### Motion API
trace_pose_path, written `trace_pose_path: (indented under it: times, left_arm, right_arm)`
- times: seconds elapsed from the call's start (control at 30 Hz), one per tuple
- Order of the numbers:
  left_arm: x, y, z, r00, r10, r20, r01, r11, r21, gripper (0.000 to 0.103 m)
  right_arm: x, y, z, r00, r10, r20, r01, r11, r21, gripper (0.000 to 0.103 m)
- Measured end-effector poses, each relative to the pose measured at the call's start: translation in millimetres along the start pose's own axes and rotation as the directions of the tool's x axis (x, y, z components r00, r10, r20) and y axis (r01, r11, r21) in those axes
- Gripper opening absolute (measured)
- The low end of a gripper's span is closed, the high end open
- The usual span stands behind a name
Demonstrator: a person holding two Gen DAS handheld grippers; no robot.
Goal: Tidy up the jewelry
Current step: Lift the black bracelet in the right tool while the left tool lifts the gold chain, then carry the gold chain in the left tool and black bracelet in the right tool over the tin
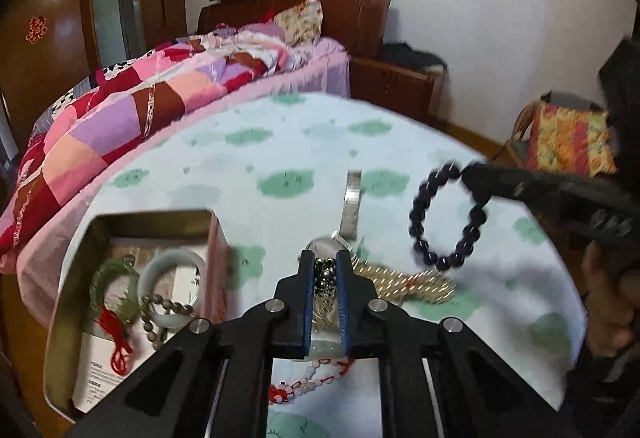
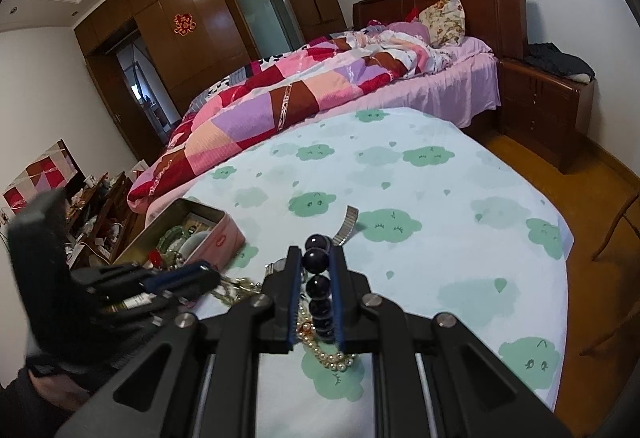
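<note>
My right gripper (image 2: 315,252) is shut on a dark purple bead bracelet (image 2: 319,280) and holds it above the table; in the left wrist view the bracelet (image 1: 444,218) hangs from that gripper (image 1: 472,172). My left gripper (image 1: 322,258) is shut on a string of dark metallic beads (image 1: 325,276), low over a pile of jewelry. A gold chain (image 1: 404,280) and a silver watch (image 1: 352,202) lie on the cloth. An open pink tin (image 1: 132,222) at the left holds a white bangle (image 1: 170,280), a green pendant and brown beads.
The table has a white cloth with green clouds (image 2: 420,198). A white and red bead strand (image 1: 316,378) lies under my left gripper, and pearls (image 2: 332,358) under my right. A bed with a patchwork quilt (image 2: 304,86) stands behind.
</note>
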State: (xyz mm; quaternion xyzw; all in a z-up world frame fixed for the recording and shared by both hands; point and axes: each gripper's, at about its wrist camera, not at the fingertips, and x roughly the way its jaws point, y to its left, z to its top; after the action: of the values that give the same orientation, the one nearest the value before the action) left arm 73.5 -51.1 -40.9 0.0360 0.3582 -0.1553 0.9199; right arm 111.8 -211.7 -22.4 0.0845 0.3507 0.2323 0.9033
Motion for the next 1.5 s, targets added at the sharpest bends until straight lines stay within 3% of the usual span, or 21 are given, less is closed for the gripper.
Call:
trace_pose_path:
  times: [0.23,0.47,0.9,1.5]
  left_arm:
    - [-43,11,21,0.995,-0.008,0.103,0.011,1.0,-0.025,0.009]
    - [-61,27,28,0.989,0.026,0.142,-0.019,0.999,-0.048,0.009]
    - [-78,66,18,0.982,0.091,0.164,-0.073,0.991,-0.111,0.009]
    - [-83,116,4,0.974,0.18,0.137,-0.15,0.967,-0.204,0.009]
  right_arm:
    - [-12,11,9,1.0,0.01,0.027,-0.009,1.0,-0.024,0.016]
    - [-18,28,17,0.999,0.022,0.04,-0.019,0.998,-0.067,0.016]
    - [-13,72,35,0.998,0.05,0.042,-0.041,0.983,-0.178,0.016]
    - [16,140,41,0.991,0.133,-0.006,-0.128,0.946,-0.298,0.016]
